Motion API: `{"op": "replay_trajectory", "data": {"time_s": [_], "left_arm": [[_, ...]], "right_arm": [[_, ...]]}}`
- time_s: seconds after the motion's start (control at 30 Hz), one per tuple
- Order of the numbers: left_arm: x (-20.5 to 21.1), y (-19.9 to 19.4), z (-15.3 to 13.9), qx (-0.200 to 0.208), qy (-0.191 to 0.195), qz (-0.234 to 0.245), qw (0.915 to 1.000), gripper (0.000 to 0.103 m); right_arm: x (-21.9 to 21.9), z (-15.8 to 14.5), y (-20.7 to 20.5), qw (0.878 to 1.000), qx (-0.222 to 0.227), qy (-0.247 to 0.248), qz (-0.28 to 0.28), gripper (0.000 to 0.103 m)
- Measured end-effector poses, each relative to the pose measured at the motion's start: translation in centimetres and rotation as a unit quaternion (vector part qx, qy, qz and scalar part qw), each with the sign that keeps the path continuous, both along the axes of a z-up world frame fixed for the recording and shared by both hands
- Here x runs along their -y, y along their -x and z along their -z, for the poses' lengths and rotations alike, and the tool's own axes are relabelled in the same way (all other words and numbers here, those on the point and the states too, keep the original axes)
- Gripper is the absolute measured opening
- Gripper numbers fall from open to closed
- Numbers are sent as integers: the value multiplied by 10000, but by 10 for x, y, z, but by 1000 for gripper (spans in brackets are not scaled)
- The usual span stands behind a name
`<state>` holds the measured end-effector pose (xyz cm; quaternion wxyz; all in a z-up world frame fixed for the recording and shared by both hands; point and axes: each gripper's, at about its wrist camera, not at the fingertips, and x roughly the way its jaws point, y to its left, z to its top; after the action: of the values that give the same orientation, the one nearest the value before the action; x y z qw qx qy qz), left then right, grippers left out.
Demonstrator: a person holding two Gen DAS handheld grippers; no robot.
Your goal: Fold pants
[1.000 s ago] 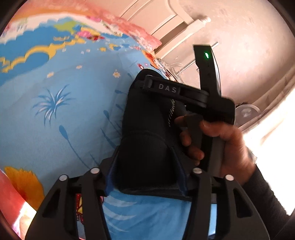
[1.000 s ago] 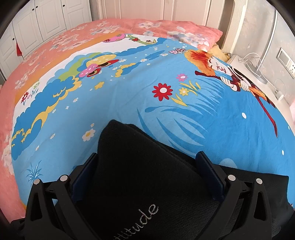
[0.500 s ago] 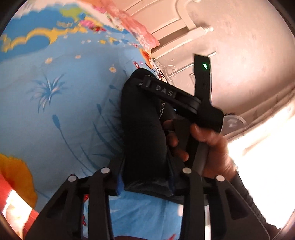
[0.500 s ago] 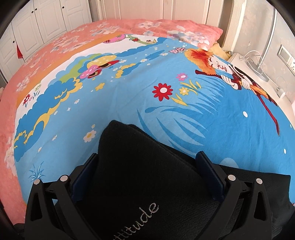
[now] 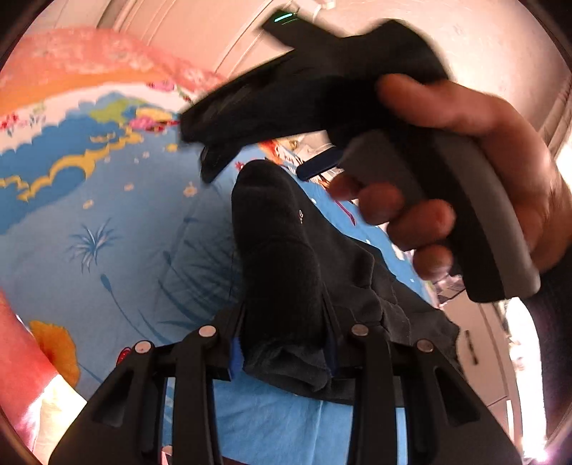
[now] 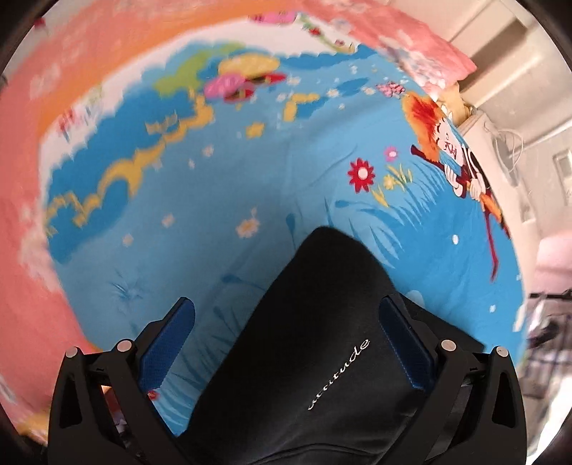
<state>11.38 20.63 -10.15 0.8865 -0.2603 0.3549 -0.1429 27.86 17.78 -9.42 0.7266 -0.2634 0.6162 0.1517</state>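
Note:
The black pants [image 5: 282,272] lie folded into a thick bundle on the blue cartoon bedspread [image 5: 118,229]. My left gripper [image 5: 284,329] is shut on the near end of the bundle. The pants also show in the right wrist view [image 6: 321,343], with silver lettering on top. My right gripper [image 6: 286,322] is open; its blue pads [image 6: 404,343] stand wide apart, the right one against the cloth, the left one [image 6: 168,343] clear of it. In the left wrist view the right gripper body [image 5: 314,82] hangs above the pants, held by a hand [image 5: 475,171].
The bedspread [image 6: 221,168] has an orange-pink border [image 6: 118,60]. A pink pillow [image 6: 400,32] lies at the far end. A bedside stand with cables [image 6: 500,139] is at the right. White cupboard doors [image 5: 200,28] are behind the bed.
My right gripper has opened and lifted off the pants, swinging left; the pants slipped out from between its pads. My left gripper still grips the bundle, and its view has tilted.

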Motion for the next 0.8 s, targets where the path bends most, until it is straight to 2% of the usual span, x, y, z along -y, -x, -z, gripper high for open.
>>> {"op": "replay_trajectory", "data": {"time_s": [0.17, 0.27, 0.3, 0.33, 0.37, 0.43, 0.47, 0.5, 0.53, 0.57, 0.67, 0.8], "left_arm": [[18, 6, -11, 134, -504, -113, 9986, 33], [27, 11, -17, 223, -723, -121, 9971, 33], [30, 12, -19, 252, -775, -119, 9966, 33], [32, 13, -21, 281, -814, -116, 9962, 33], [33, 13, -21, 304, -807, -107, 9962, 33], [31, 11, -19, 317, -696, -96, 9970, 34], [25, 9, -15, 269, -490, -160, 9983, 40], [17, 9, -11, 231, -272, -244, 9991, 54], [10, 10, -7, 192, -45, -347, 9992, 65], [3, 11, -1, 110, 150, -498, 9986, 86], [1, 6, 13, -36, 563, -319, 9979, 86], [22, 5, 23, -152, 673, -112, 9976, 87]], "right_arm": [[11, 28, -6, 9975, 87, 705, 12, 99], [20, 36, -10, 9980, 51, 623, 18, 98], [24, 35, -11, 9989, 55, 465, 56, 93], [26, 34, -11, 9992, 78, 383, 70, 79], [30, 33, -11, 9995, 81, 288, 89, 74], [41, 26, -11, 9998, 75, -50, 153, 52], [49, 23, -14, 9995, 63, -207, 214, 47], [55, 20, -15, 9990, 35, -358, 279, 41], [63, 17, -17, 9978, -10, -568, 353, 39], [69, 14, -18, 9962, -51, -757, 416, 39], [85, 5, -21, 9905, -166, -1220, 613, 38], [90, -2, -19, 9874, -158, -1422, 681, 38]]}}
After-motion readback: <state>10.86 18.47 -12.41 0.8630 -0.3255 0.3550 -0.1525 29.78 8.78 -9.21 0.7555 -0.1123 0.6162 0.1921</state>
